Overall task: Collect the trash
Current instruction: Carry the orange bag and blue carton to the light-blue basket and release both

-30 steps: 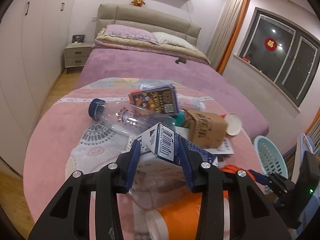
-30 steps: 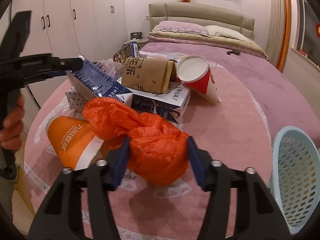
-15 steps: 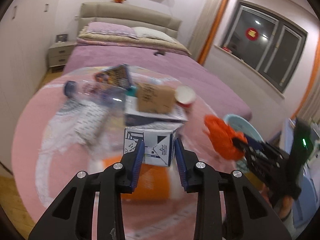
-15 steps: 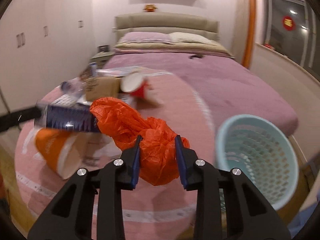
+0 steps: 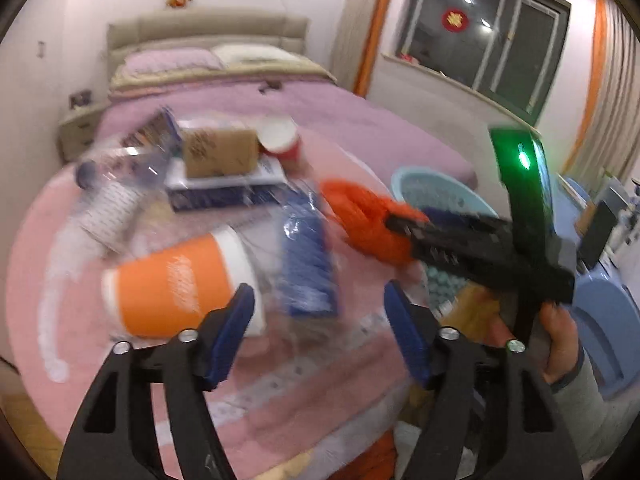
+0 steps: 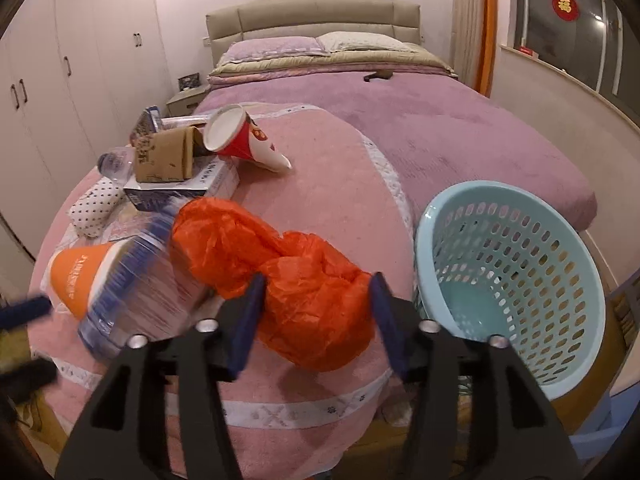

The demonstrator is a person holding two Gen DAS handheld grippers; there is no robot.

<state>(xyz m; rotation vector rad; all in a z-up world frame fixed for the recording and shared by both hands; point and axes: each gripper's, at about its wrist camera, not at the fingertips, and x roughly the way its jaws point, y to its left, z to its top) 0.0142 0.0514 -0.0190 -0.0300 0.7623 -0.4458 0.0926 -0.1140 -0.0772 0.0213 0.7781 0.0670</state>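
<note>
The right tool point(image 6: 316, 286) is closed around a crumpled orange bag point(image 6: 292, 276); both pads appear to be pressed into the plastic, and the bag is carried clear of the pink blanket point(image 6: 328, 176). The light blue basket point(image 6: 496, 186) is set at the blanket's edge, to the right of this tool and slightly ahead, its mouth tilted toward the camera. The bag's long axis is laid from upper left to lower right, so its far lobe trails away from the basket. A short sideways move to the right is judged to be all that is needed before release.

The left tool point(image 5: 319, 300) is spread wide with nothing gripped. A blue carton point(image 5: 308, 256) is seen just ahead of its gap, heavily blurred, long axis pointing away from the tool; whether it is resting or falling cannot be told. An orange cup point(image 5: 172, 284) is lying on its side just left of the carton. The basket is well right of the left tool, so the right hand is the nearer one.
</note>
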